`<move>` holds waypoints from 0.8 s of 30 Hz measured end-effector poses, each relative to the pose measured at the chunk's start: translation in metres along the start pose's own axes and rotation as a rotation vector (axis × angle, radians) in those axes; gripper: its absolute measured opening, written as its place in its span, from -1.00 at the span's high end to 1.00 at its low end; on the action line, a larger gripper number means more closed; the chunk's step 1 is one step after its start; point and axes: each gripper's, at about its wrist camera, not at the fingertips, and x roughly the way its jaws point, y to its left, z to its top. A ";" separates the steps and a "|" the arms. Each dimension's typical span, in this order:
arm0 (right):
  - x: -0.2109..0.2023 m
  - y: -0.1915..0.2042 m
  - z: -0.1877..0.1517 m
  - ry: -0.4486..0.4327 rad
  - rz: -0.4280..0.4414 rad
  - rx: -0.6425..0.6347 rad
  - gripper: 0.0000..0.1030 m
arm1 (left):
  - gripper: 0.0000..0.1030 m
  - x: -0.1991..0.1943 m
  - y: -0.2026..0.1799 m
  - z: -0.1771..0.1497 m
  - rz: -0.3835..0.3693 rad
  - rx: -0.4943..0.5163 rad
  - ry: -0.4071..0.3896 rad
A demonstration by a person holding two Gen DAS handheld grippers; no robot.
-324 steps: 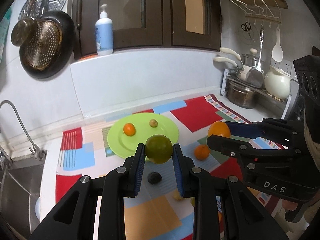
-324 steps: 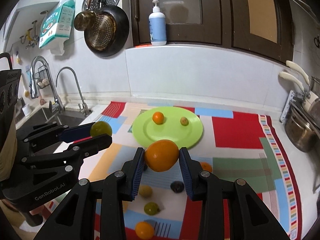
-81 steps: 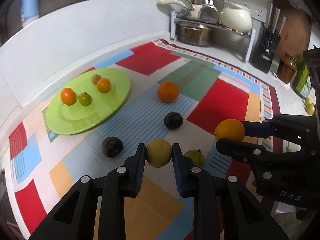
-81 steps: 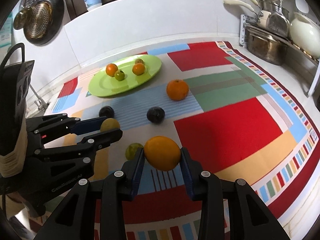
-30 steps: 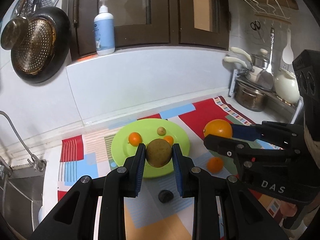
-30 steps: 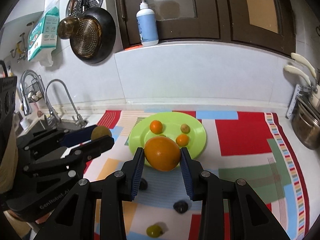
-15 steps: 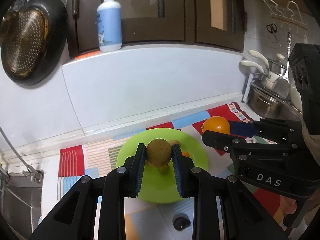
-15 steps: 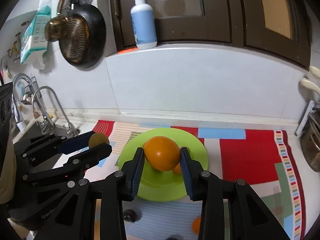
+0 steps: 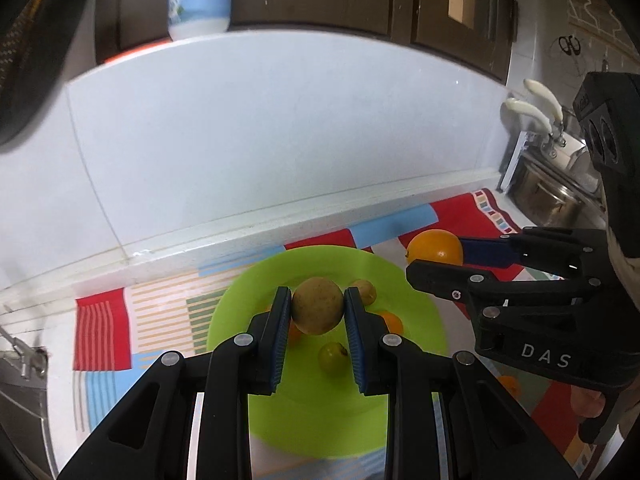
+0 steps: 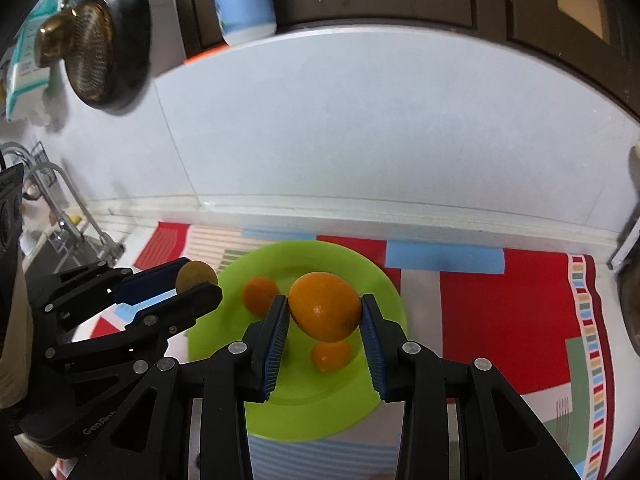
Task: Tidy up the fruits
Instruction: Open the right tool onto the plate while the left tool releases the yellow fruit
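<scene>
Left wrist view: the left gripper (image 9: 317, 312) has its jaws clamped on a brownish-yellow fruit (image 9: 317, 310), held above the green plate (image 9: 420, 332). On the plate beneath lie a small green fruit (image 9: 333, 357), a small tan fruit (image 9: 363, 290) and an orange one (image 9: 391, 322) partly hidden by the jaws. To the right, the right gripper (image 9: 434, 258) has its jaws clamped on a big orange (image 9: 434, 248) over the plate's far right rim. The plate sits on a colourful mat (image 9: 102, 320) on the table.

Right wrist view: the big orange (image 10: 324, 306) is pinched between blue pads (image 10: 276, 332), above two small oranges (image 10: 260, 294) on the plate (image 10: 380, 368). The left gripper (image 10: 196, 280) holds its fruit (image 10: 196, 274) over the plate's left edge. A pump bottle (image 10: 242, 0) stands on the ledge above the white backsplash.
</scene>
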 end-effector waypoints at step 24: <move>0.064 -0.028 -0.009 0.121 -0.003 0.028 0.28 | 0.45 0.068 0.006 0.001 -0.039 0.015 0.086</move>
